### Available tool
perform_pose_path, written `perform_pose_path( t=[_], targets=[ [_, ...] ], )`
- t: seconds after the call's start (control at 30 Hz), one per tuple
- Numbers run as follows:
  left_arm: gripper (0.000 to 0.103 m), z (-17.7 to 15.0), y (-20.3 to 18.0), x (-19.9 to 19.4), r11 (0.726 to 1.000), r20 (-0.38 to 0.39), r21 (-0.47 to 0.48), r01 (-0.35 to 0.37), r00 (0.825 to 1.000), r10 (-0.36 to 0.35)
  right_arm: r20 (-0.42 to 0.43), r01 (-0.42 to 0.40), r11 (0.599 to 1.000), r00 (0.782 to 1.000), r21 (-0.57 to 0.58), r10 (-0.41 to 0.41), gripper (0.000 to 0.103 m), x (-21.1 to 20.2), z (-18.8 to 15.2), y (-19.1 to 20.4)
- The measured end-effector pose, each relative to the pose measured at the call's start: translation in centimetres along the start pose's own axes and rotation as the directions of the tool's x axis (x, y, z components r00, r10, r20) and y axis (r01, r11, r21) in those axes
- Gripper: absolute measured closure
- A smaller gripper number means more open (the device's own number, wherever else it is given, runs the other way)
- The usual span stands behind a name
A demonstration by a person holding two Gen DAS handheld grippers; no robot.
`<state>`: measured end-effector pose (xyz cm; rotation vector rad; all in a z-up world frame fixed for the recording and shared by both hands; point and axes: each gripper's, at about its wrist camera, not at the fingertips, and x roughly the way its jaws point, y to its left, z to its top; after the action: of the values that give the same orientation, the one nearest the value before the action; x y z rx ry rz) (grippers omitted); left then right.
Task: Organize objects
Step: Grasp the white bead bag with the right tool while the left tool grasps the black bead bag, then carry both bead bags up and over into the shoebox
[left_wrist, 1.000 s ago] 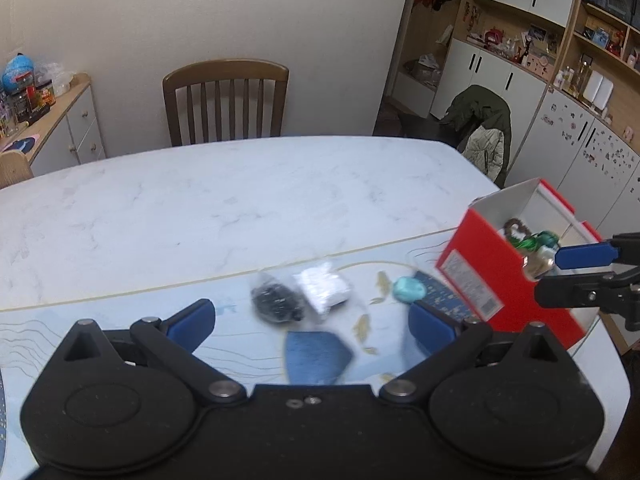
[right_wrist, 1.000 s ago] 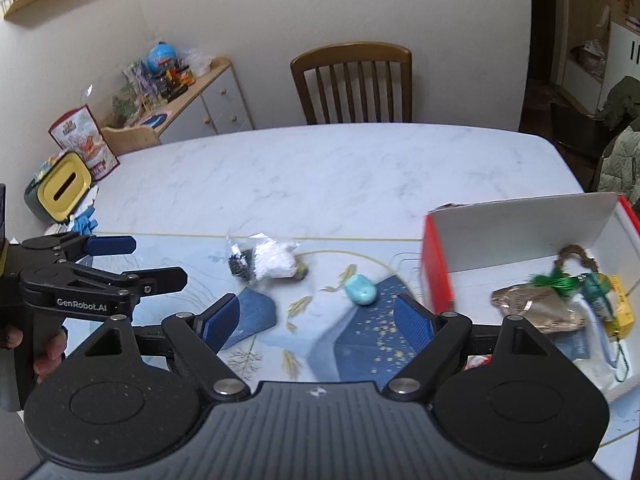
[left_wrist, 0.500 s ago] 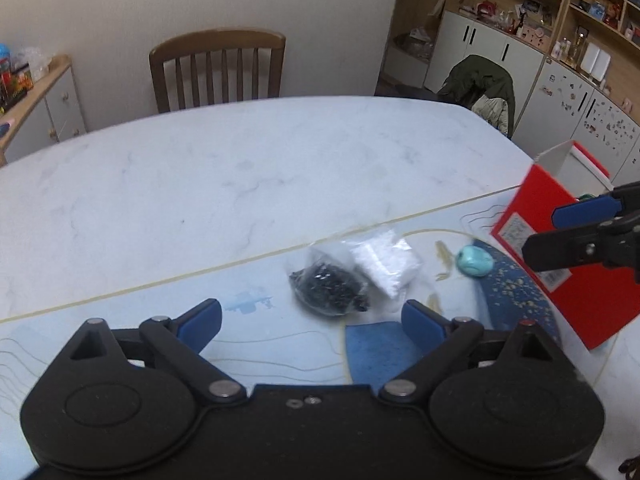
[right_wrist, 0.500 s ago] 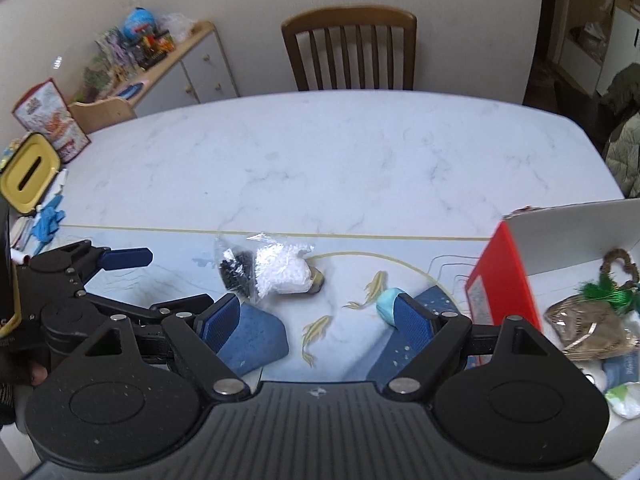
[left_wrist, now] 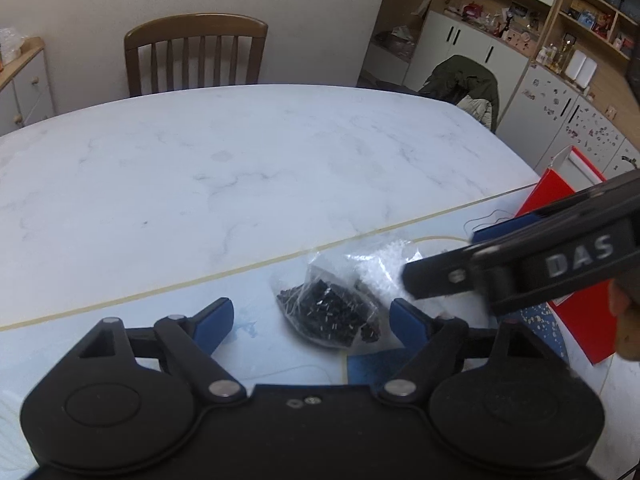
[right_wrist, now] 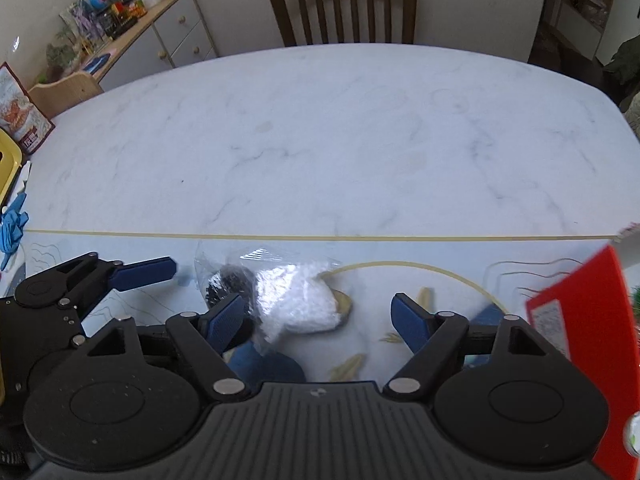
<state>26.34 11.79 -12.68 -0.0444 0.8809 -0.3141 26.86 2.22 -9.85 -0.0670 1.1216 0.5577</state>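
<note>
We note the left gripper (left_wrist: 310, 320) with jaws spread wide and nothing between them, hovering low over the table (left_wrist: 240, 168); a clear bag of black pieces (left_wrist: 328, 312) lies on the patterned mat (left_wrist: 120, 316) just ahead of the gap, closer to the right-hand finger. The right gripper (right_wrist: 318, 316) also stands wide open and grips nothing; a clear bag of white granules (right_wrist: 300, 300) lies on the mat between its blue pads (right_wrist: 226, 320), nearer the left pad. The two bags touch, black one to the left of the white one in the right wrist view, white one partly overlapping it. In the left wrist view the right gripper's arm crosses over the white bag from the right, motion-blurred. We see the red box (right_wrist: 592, 340) at the right edge of the mat, well apart from the bags; its contents are mostly out of frame. A wooden chair (right_wrist: 344, 0) stands at the far side of the table.
</note>
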Motion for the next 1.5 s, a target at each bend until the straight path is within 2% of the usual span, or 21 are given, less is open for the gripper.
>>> perform_pose_path(
  t=[0.17,0.3,0.43,0.5,0.6,0.73,0.9,1.2,1.5],
  targets=[
    [0.027,0.1,0.2,0.7,1.0,0.006,-0.002,0.022,1.0,-0.022,-0.015,-0.02,1.0,1.0,-0.017,0.019,0.032,0.9,0.6,1.1],
    [0.035,-0.1,0.5,1.0,0.999,0.009,-0.008,0.041,0.999,-0.041,-0.026,-0.041,0.999,0.999,-0.012,0.04,0.046,1.4,0.8,1.4],
    [0.041,-0.1,0.3,1.0,0.998,0.021,0.003,0.055,0.998,-0.055,-0.023,-0.05,0.999,0.999,-0.007,0.05,0.053,1.3,0.9,1.2],
    [0.047,-0.2,0.3,1.0,0.998,0.023,0.0,0.068,0.997,-0.068,-0.022,-0.051,0.999,0.998,0.003,0.051,0.061,1.3,0.9,1.0],
    [0.049,-0.4,0.3,1.0,0.997,0.028,-0.005,0.072,0.997,-0.072,-0.02,-0.049,0.999,0.999,0.018,0.049,0.069,1.4,0.9,0.6],
    [0.056,-0.4,0.3,1.0,0.997,0.032,-0.007,0.075,0.997,-0.074,-0.015,-0.054,0.998,0.998,0.025,0.055,0.071,1.2,0.8,0.4],
    [0.064,-0.3,0.3,0.8,0.997,0.039,-0.013,0.075,0.996,-0.075,-0.006,-0.061,0.998,0.998,0.025,0.061,0.08,1.2,0.5,0.5],
    [0.068,-0.3,0.1,-0.7,0.997,0.045,-0.017,0.07,0.997,-0.069,0.02,-0.071,0.997,0.997,0.018,0.07,0.084,-0.9,-0.6,0.0],
    [0.068,0.6,-1.0,-4.0,0.994,0.061,-0.036,0.099,0.993,-0.097,0.071,-0.105,0.994,0.992,0.041,0.102,0.084,-6.0,-1.0,-1.6]
  ],
)
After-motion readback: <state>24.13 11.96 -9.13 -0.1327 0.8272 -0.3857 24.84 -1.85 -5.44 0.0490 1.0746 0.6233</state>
